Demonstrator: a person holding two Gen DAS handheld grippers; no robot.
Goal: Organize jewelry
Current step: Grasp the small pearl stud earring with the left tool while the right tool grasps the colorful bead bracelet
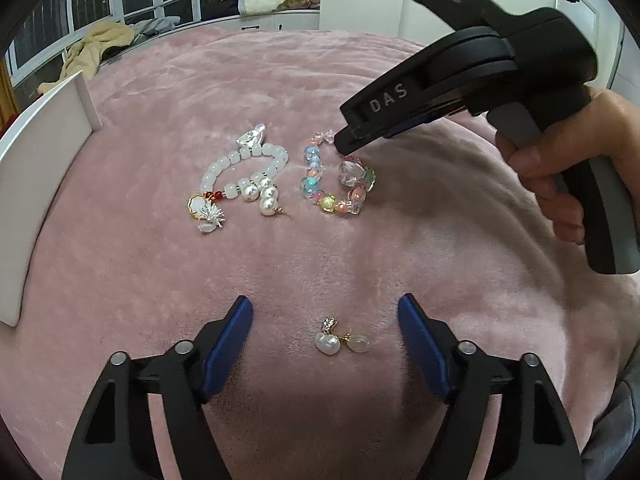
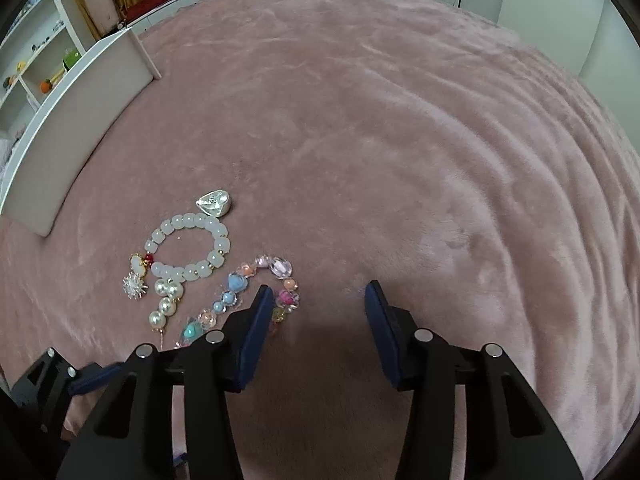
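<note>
On the pink plush blanket lie a white bead bracelet [image 1: 244,172] with pearl and gold charms and a multicoloured bead bracelet [image 1: 336,184]. Both also show in the right wrist view, white [image 2: 188,248] and multicoloured [image 2: 240,300]. A pair of pearl earrings [image 1: 340,340] lies between the fingers of my left gripper [image 1: 325,314], which is open and empty. My right gripper [image 2: 318,292] is open and empty, its left finger over the multicoloured bracelet's right side. In the left wrist view its tip [image 1: 348,144] hovers just above that bracelet.
A white box or tray wall [image 1: 48,128] stands at the left edge of the blanket, also in the right wrist view [image 2: 80,120]. Shelves with small items [image 2: 36,72] are beyond it. Windows and cream cloth [image 1: 100,48] lie behind.
</note>
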